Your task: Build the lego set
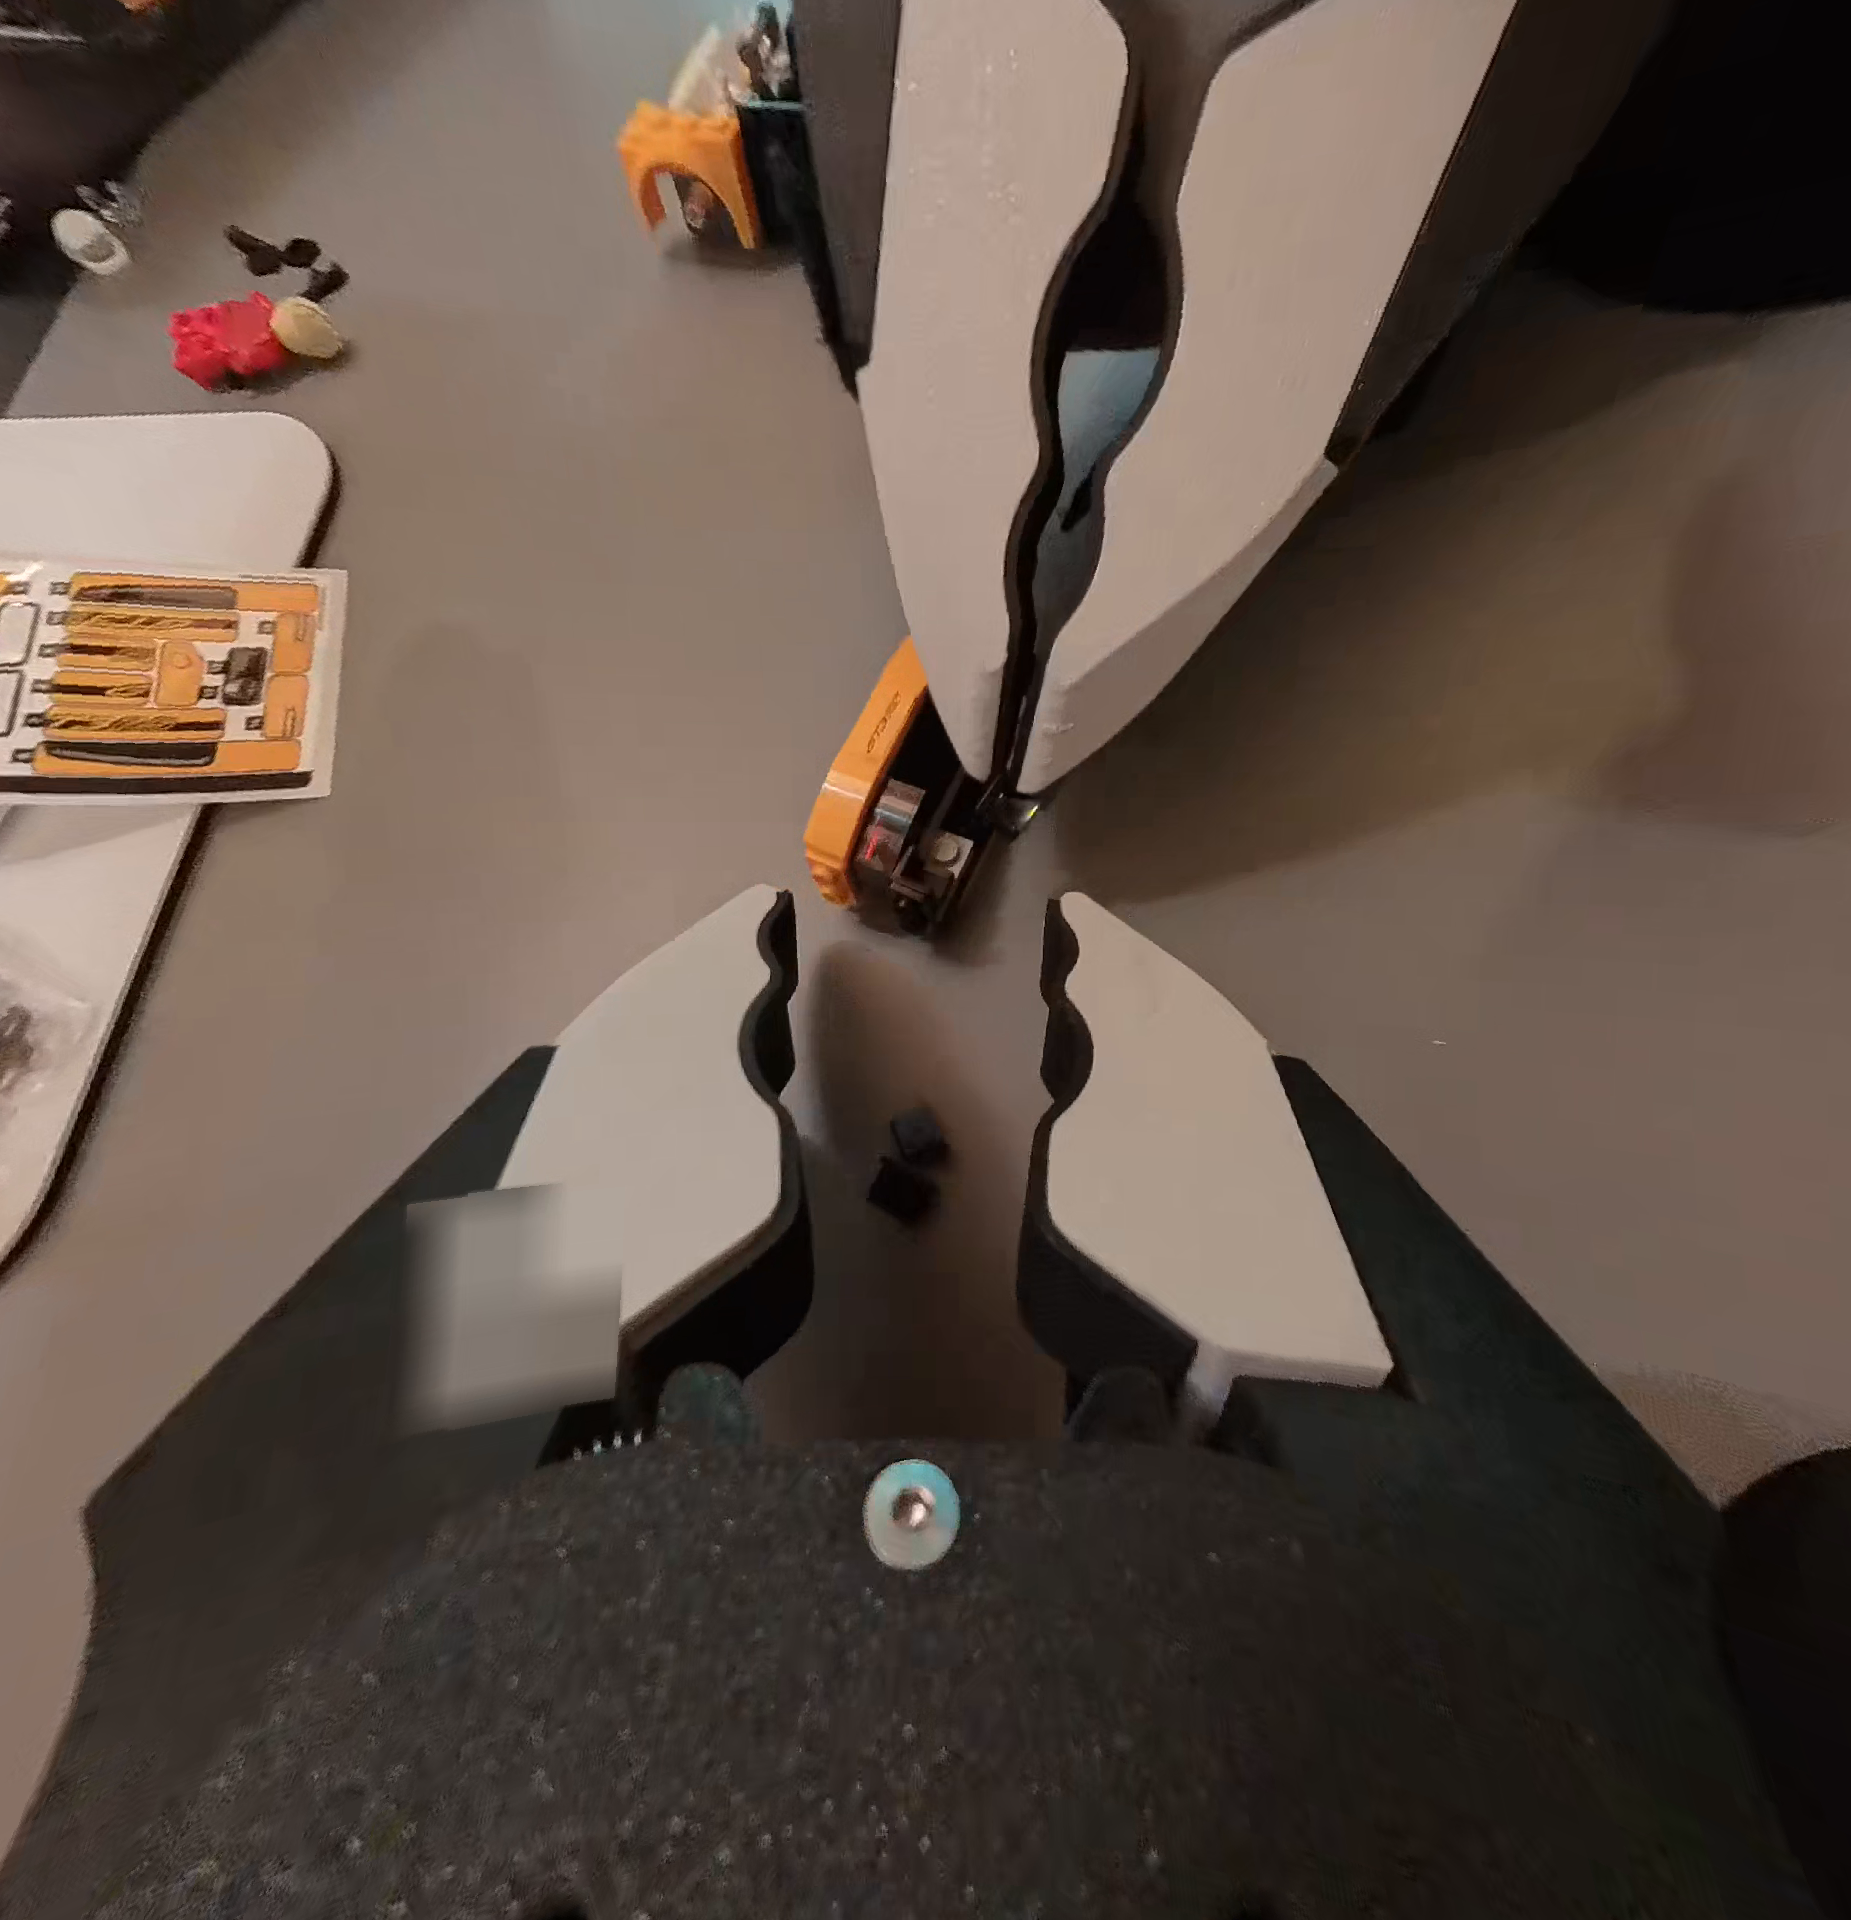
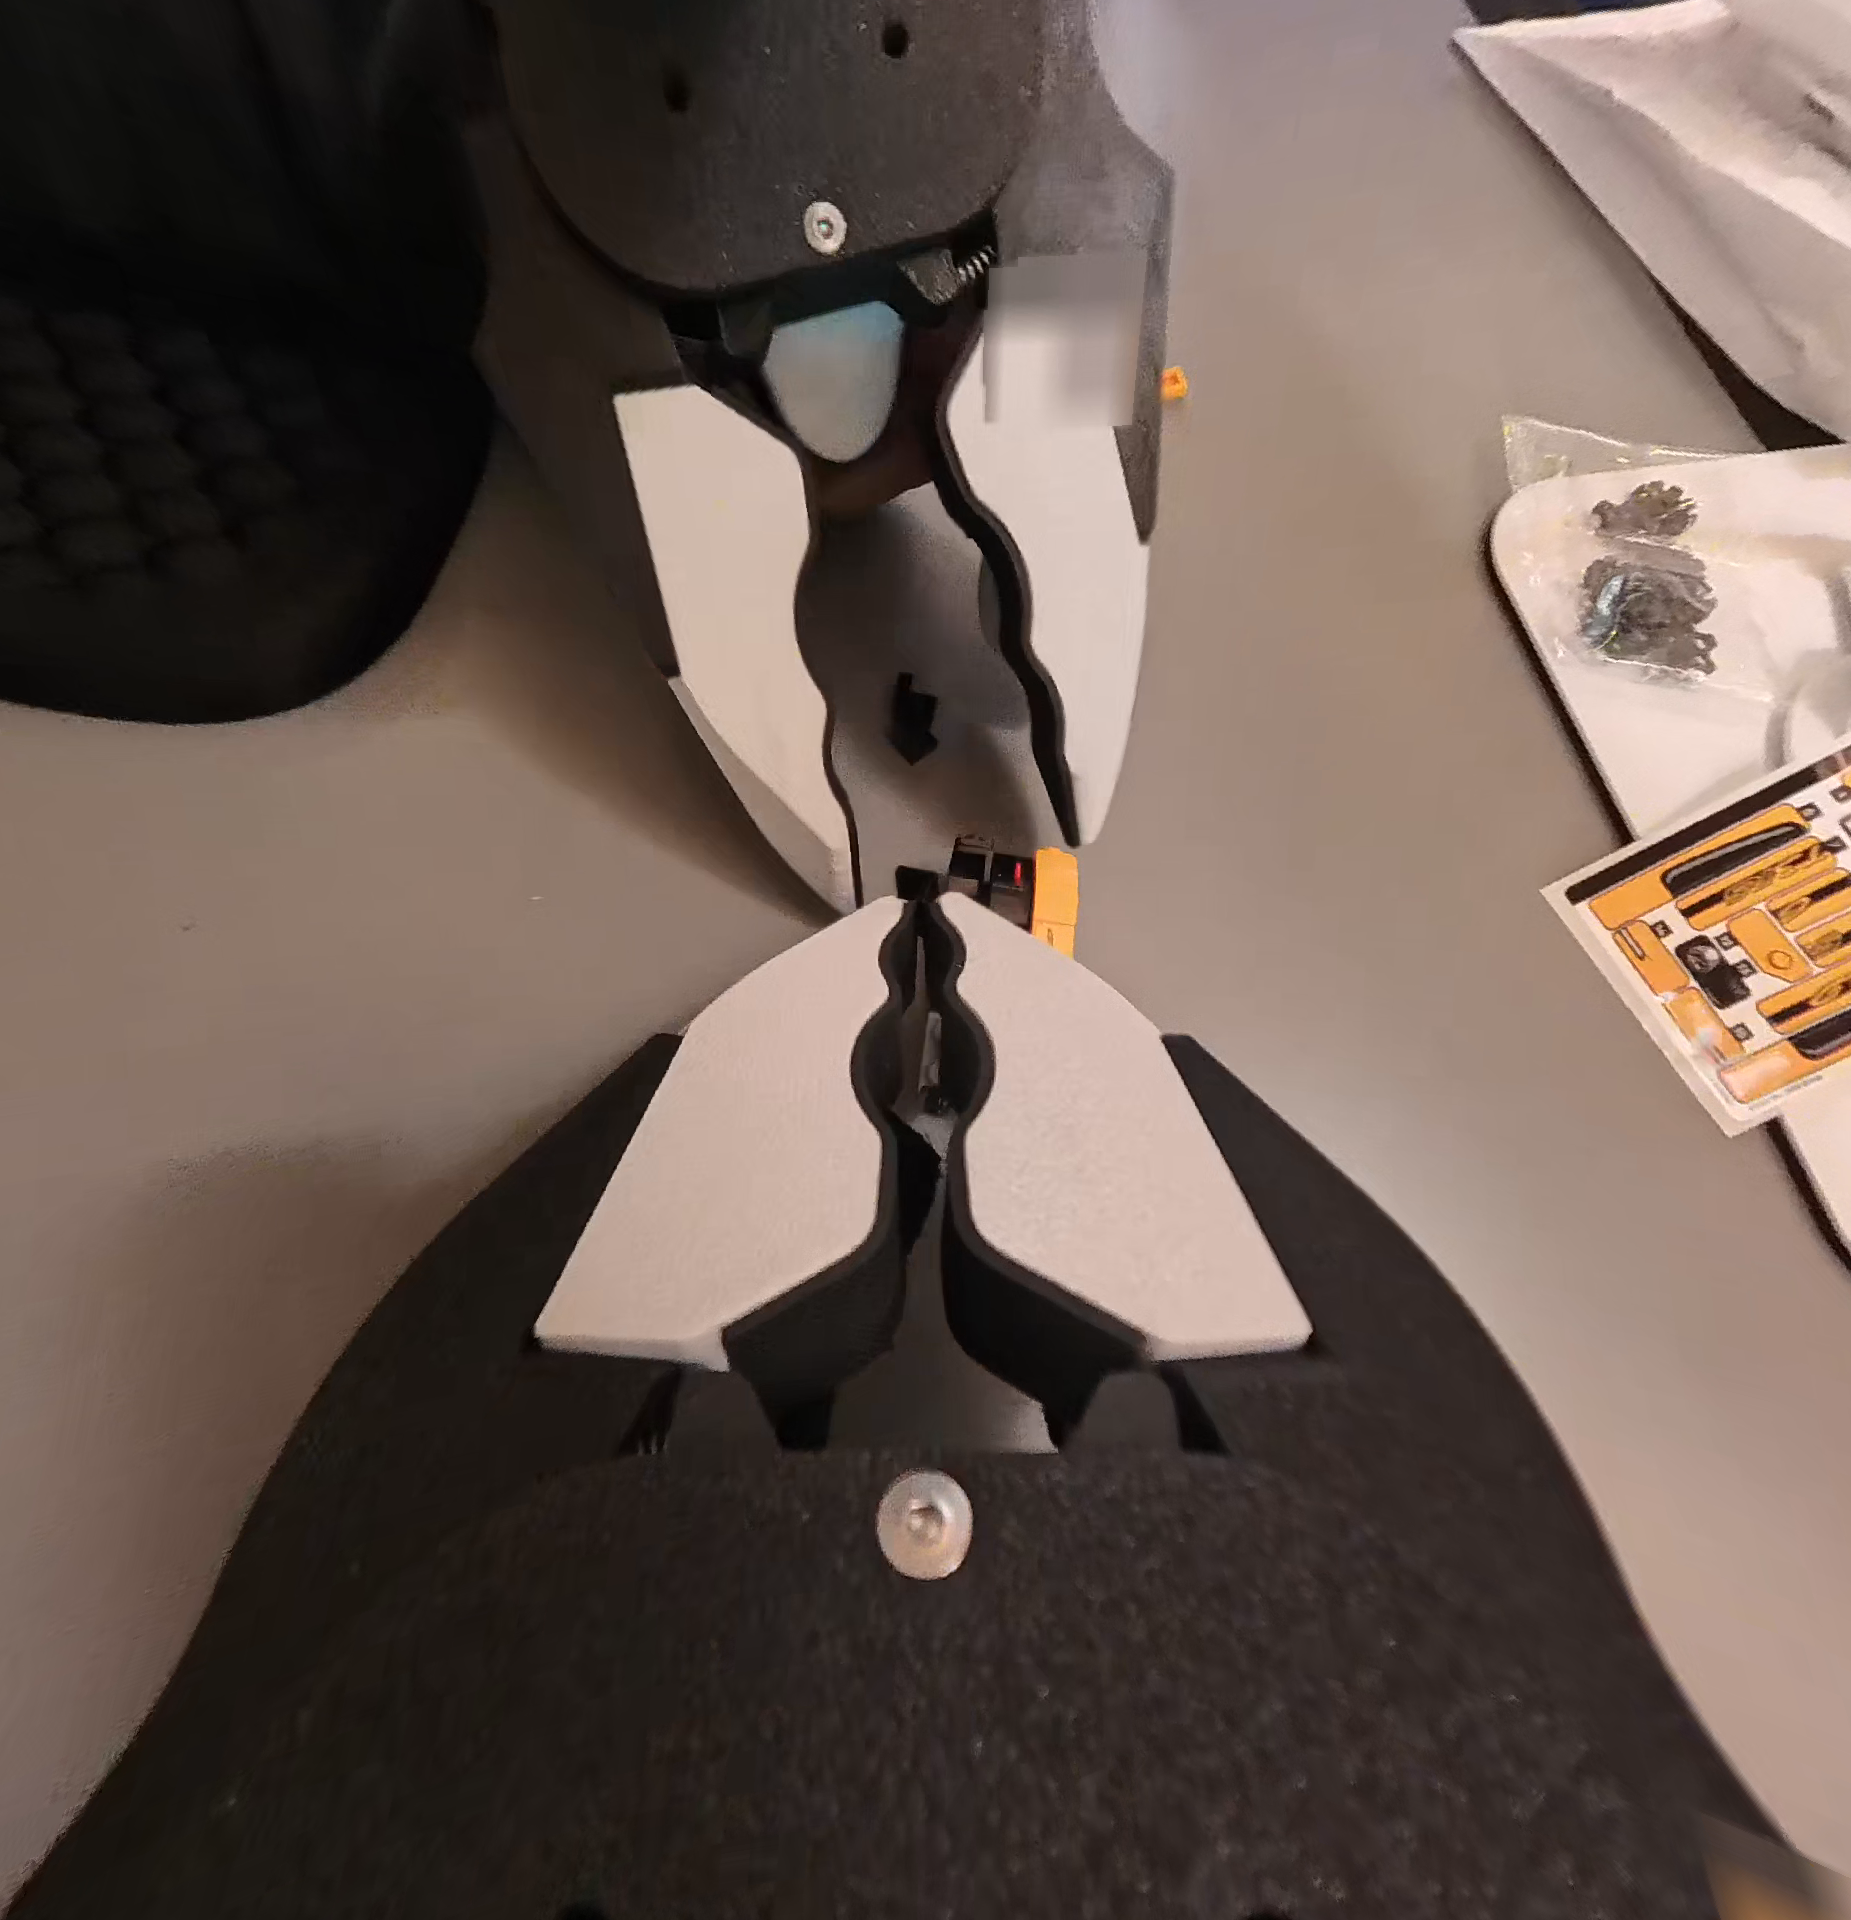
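A small orange and black lego assembly (image 1: 869, 800) lies on the grey table, also seen in the right wrist view (image 2: 1046, 883). My right gripper (image 2: 921, 916) is shut on a thin black part at the assembly's edge; in the left wrist view it comes down from above (image 1: 1007, 774). My left gripper (image 1: 921, 909) is open and empty, its tips just short of the assembly and facing the right gripper. Two small black lego pieces (image 1: 908, 1164) lie loose on the table between the left fingers, also seen in the right wrist view (image 2: 910, 722).
A sticker sheet (image 1: 152, 681) lies on a white board (image 1: 142, 488) with bags of black parts (image 2: 1648, 592). An orange arch piece (image 1: 692, 177), a red piece (image 1: 225, 338) and small black bits (image 1: 287, 260) lie farther off. A dark object (image 2: 173, 416) and white paper (image 2: 1679, 156) border the table. Both grippers' tips are roughly 25 cm from the red piece (image 1: 225, 338).
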Action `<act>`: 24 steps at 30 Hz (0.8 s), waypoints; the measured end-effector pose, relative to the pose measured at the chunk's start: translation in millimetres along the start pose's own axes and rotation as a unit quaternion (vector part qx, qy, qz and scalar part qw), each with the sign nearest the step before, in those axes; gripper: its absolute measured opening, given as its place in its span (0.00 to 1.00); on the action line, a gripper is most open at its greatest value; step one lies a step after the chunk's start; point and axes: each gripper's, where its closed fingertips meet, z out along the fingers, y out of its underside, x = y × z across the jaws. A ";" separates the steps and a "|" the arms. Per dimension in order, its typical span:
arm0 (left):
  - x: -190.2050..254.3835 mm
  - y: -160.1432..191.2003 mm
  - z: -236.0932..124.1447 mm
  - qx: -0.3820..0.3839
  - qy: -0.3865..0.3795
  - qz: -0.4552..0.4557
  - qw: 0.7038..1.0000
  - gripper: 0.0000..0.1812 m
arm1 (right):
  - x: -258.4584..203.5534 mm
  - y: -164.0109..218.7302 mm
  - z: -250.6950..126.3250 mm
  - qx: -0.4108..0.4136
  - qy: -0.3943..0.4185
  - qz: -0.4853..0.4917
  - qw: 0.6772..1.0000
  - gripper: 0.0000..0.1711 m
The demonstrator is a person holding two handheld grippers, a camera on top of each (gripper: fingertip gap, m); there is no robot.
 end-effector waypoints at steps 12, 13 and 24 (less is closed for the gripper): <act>-2.9 -2.8 9.1 -0.004 0.014 0.028 1.000 0.15 | 5.4 3.5 5.6 -0.061 0.006 -0.014 0.998 0.00; -2.9 -2.9 9.2 -0.004 0.014 0.026 1.000 0.15 | 5.7 4.2 4.8 -0.067 0.011 -0.021 0.997 0.00; -2.4 -2.0 8.5 -0.006 0.012 0.008 1.000 0.14 | 10.0 7.6 2.0 -0.082 0.041 -0.027 0.995 0.00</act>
